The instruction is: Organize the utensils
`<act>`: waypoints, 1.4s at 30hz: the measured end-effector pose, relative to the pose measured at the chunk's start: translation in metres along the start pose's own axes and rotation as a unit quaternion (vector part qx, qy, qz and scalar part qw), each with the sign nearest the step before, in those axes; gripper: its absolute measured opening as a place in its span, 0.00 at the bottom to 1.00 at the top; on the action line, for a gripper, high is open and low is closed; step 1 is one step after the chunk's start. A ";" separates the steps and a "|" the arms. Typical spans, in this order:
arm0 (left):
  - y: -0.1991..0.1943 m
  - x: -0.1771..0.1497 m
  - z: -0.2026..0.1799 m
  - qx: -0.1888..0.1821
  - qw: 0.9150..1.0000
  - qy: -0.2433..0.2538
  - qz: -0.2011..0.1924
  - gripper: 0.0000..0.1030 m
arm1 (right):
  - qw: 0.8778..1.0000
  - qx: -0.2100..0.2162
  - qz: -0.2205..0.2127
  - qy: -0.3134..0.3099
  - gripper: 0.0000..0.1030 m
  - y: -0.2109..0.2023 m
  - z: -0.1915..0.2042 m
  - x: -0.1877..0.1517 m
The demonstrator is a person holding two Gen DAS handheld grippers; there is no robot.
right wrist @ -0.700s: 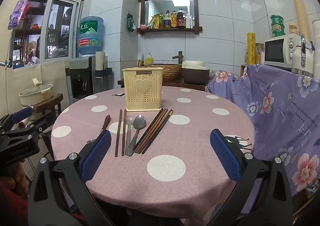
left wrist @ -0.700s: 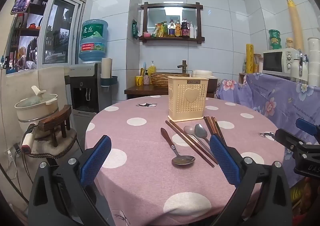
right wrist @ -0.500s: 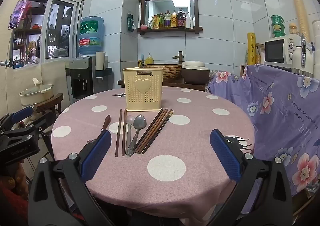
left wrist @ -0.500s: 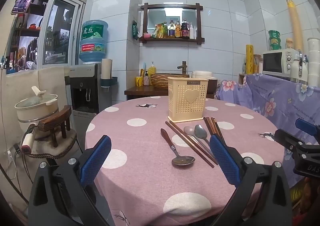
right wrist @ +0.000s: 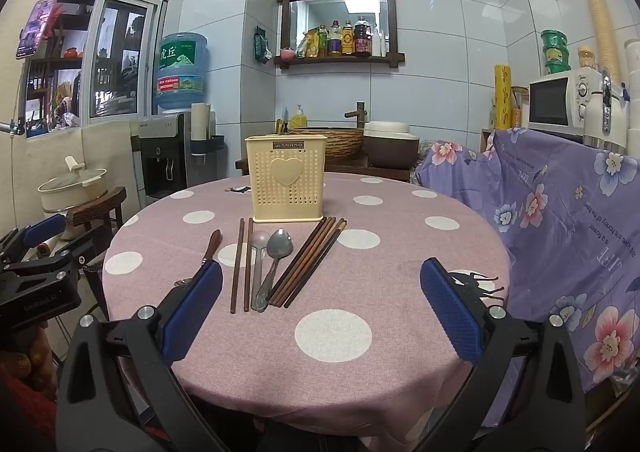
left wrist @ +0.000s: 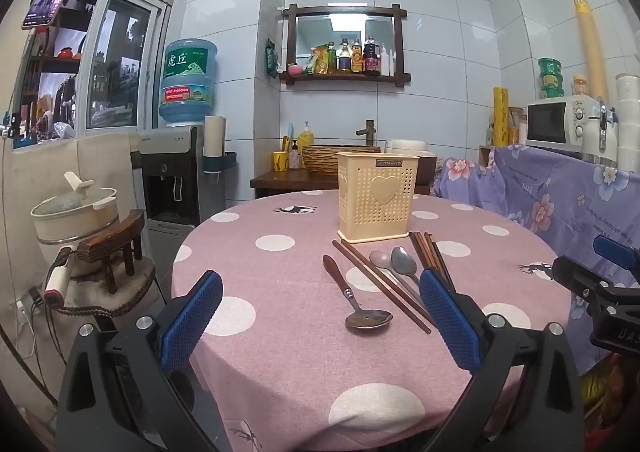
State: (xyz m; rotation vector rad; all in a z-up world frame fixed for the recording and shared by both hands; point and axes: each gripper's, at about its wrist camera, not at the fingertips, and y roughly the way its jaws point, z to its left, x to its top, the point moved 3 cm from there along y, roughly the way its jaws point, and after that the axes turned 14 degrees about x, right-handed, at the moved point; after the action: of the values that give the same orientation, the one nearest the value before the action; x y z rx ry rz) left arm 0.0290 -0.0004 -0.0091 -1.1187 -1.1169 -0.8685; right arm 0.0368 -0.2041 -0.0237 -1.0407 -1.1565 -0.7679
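1. While both tools hung over the near edge of the round table [right wrist: 400,372], the left gripper [left wrist: 320,328] stood spread wide with nothing between its ribbed blue pads [left wrist: 448,316].
2. The right gripper [right wrist: 320,316] was likewise released, its pads clear of everything on the cloth.
3. The tablecloth [left wrist: 288,364] was a coarse pink weave printed with white dots.
4. A cream plastic holder [right wrist: 286,178], boxy, perforated with small holes and embossed with a heart, stood upright towards the far side of the table.
5. The utensils lay flat in a row just in front of it, apart from both tools.
6. In the right wrist view, from left: a wood-handled spoon [right wrist: 212,246], partly hidden behind a pad; two dark slim chopsticks [right wrist: 242,264]; two metal spoons [right wrist: 272,264], bowls toward the holder; then a fanned bundle [right wrist: 310,260] of brown chopsticks.
7. In the left wrist view the wood-handled spoon's shiny oval bowl [left wrist: 368,319] faced the camera.
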 end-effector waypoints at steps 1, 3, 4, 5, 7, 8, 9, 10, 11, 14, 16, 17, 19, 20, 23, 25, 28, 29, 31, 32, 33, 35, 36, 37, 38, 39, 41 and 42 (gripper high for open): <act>0.000 0.000 0.000 0.000 1.000 0.000 0.000 0.95 | 1.000 0.000 0.000 0.000 0.95 0.000 0.000 0.000; 0.000 0.000 -0.001 0.001 1.000 0.001 0.000 0.95 | 1.000 0.000 0.000 0.000 0.95 0.000 0.000 0.000; 0.000 0.000 0.000 0.000 1.000 0.000 0.001 0.95 | 1.000 0.000 0.000 0.000 0.95 0.000 0.000 0.000; 0.000 0.000 0.000 0.000 1.000 0.000 0.001 0.95 | 1.000 0.000 0.000 0.000 0.95 0.000 0.000 0.000; 0.000 0.000 0.000 0.000 1.000 0.000 0.000 0.95 | 1.000 0.001 0.001 0.000 0.95 0.000 0.000 0.000; 0.000 0.000 0.000 0.000 1.000 0.000 0.000 0.95 | 1.000 0.000 0.001 0.000 0.95 0.000 0.000 0.000; 0.000 0.000 0.000 0.000 1.000 0.000 0.000 0.95 | 1.000 0.000 0.001 0.000 0.95 0.000 0.000 0.000; 0.000 0.000 0.000 0.000 1.000 0.000 0.001 0.95 | 1.000 0.001 0.001 0.000 0.95 0.000 0.000 0.000; 0.000 0.000 -0.001 0.000 1.000 0.000 0.001 0.95 | 1.000 0.000 0.001 0.000 0.95 0.000 0.000 0.000; 0.000 0.000 0.000 0.001 1.000 0.001 0.001 0.95 | 1.000 0.000 0.001 0.000 0.95 0.000 0.000 0.000; 0.000 0.001 0.000 0.000 1.000 0.001 0.001 0.95 | 1.000 0.000 0.001 0.000 0.95 0.000 0.000 0.000; 0.000 0.001 0.000 0.000 1.000 0.001 0.001 0.95 | 1.000 0.001 0.001 0.001 0.95 0.000 0.000 0.000; 0.002 -0.001 0.001 0.001 1.000 0.001 0.001 0.95 | 1.000 0.001 0.001 0.001 0.95 0.000 0.000 -0.001; 0.003 -0.002 0.003 0.002 1.000 0.001 0.002 0.95 | 1.000 0.001 0.001 0.001 0.95 0.000 0.001 0.000; 0.004 -0.003 0.005 0.001 1.000 0.000 0.003 0.95 | 1.000 0.002 0.001 0.001 0.95 0.000 0.000 0.000; 0.005 -0.005 0.009 0.001 1.000 0.000 0.004 0.95 | 1.000 0.002 0.002 0.001 0.95 0.000 0.000 0.000; 0.004 -0.007 0.012 0.002 1.000 0.001 0.004 0.95 | 1.000 0.002 0.002 0.001 0.95 0.000 0.000 0.000; 0.004 -0.007 0.013 0.002 1.000 0.001 0.004 0.95 | 1.000 0.002 0.001 0.001 0.95 0.000 0.000 0.000; 0.004 -0.007 0.013 0.003 1.000 0.001 0.004 0.95 | 1.000 0.002 0.001 0.001 0.95 0.000 0.001 0.000; 0.004 -0.007 0.013 0.002 1.000 0.001 0.004 0.95 | 1.000 0.002 0.002 0.001 0.95 0.000 0.000 0.000; 0.004 -0.007 0.012 0.002 1.000 0.001 0.004 0.95 | 1.000 0.002 0.002 0.001 0.95 0.000 0.000 0.000; 0.004 -0.007 0.012 0.002 1.000 0.001 0.004 0.95 | 1.000 0.002 0.002 0.001 0.95 0.000 0.000 0.001; 0.005 -0.007 0.012 0.002 1.000 0.001 0.004 0.95 | 1.000 0.002 0.002 0.001 0.95 0.000 0.000 0.001; 0.005 -0.007 0.012 0.002 1.000 0.001 0.004 0.95 | 1.000 0.002 0.002 0.002 0.95 -0.001 0.000 0.001; 0.005 -0.007 0.013 0.002 1.000 0.001 0.005 0.95 | 1.000 0.002 0.002 0.002 0.95 0.001 0.001 -0.001; 0.004 -0.007 0.013 0.003 1.000 0.002 0.004 0.95 | 1.000 0.002 0.002 0.001 0.95 0.001 0.001 -0.001; 0.005 -0.007 0.012 0.002 1.000 0.001 0.004 0.95 | 1.000 0.002 0.002 0.002 0.95 0.001 0.001 0.000; 0.004 -0.008 0.013 0.002 1.000 0.002 0.004 0.95 | 1.000 0.002 0.002 0.002 0.95 0.001 0.001 0.000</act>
State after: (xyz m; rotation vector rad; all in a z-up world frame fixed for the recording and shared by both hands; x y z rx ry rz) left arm 0.0282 0.0133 -0.0169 -1.1175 -1.1108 -0.8619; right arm 0.0375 -0.2032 -0.0243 -1.0389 -1.1516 -0.7637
